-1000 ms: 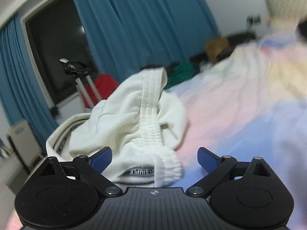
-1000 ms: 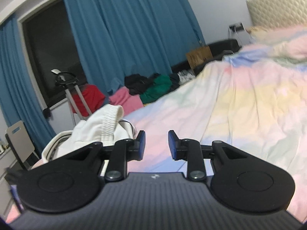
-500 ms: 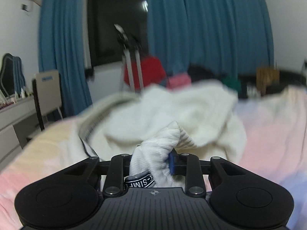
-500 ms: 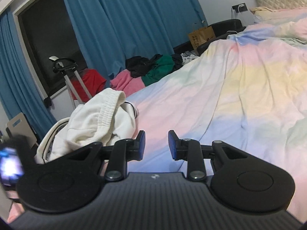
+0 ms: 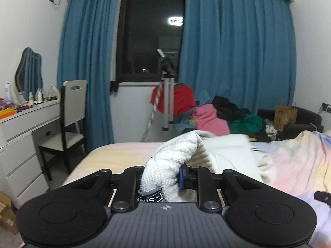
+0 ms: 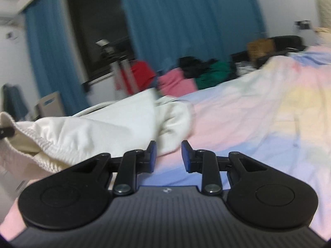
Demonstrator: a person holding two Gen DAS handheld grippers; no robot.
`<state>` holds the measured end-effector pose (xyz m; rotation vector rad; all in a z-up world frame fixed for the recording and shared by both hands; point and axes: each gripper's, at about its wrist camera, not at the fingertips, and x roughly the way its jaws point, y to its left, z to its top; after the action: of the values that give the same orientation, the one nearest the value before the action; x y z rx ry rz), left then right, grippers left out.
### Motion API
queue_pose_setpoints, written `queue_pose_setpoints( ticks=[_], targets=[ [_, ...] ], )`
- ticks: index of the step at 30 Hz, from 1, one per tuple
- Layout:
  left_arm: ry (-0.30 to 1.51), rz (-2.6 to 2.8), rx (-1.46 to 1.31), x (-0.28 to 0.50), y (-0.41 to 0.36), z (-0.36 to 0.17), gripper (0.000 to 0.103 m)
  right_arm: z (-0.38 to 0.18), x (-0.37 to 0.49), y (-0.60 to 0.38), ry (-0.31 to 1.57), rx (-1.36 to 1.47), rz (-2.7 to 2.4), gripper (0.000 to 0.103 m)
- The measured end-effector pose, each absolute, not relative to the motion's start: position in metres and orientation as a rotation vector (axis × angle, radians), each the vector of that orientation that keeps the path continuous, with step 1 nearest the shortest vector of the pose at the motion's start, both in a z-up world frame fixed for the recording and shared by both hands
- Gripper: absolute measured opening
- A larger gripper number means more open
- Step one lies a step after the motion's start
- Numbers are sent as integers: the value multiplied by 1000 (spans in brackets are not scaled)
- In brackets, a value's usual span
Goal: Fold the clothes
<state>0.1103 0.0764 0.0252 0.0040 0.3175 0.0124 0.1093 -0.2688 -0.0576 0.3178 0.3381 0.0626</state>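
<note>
A white garment with a ribbed elastic band lies bunched on the pastel bedsheet. My left gripper is closing, its blue pads pinching the ribbed band, which is lifted off the bed; a black-and-white label hangs below the pads. In the right wrist view the garment stretches leftward toward the raised band at the frame's left edge. My right gripper hovers low over the sheet just right of the garment, open with nothing between its pads.
A white dresser and chair stand left of the bed. Behind the bed's foot are a tripod, a pile of red, pink, black and green clothes, a paper bag and blue curtains.
My left gripper went from wide open to clamped on the ribbed band, then rose and swung left, pulling the garment along. The right gripper drifted closer to the garment, still open.
</note>
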Motion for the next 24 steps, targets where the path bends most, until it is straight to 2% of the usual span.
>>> queue_pose_setpoints(
  ticks=[7, 8, 11, 12, 20, 22, 23, 24],
  targets=[
    [428, 42, -93, 98, 144, -37, 27, -64, 108, -214, 471, 236, 267, 33],
    [434, 42, -75, 95, 147, -44, 29, -67, 109, -207, 498, 235, 293, 34],
    [464, 66, -18, 95, 150, -60, 37, -74, 112, -186, 554, 199, 342, 47],
    [463, 74, -20, 96, 152, -61, 39, -77, 115, -178, 566, 170, 338, 48],
    [496, 103, 24, 107, 145, -65, 48, -111, 161, -166, 678, 162, 219, 48],
    [506, 109, 47, 110, 140, -64, 54, -113, 167, -169, 666, 188, 219, 47],
    [509, 114, 68, 110, 139, -64, 56, -113, 168, -170, 653, 195, 217, 45],
    [512, 120, 90, 110, 139, -64, 59, -113, 169, -171, 640, 202, 216, 35]
  ],
)
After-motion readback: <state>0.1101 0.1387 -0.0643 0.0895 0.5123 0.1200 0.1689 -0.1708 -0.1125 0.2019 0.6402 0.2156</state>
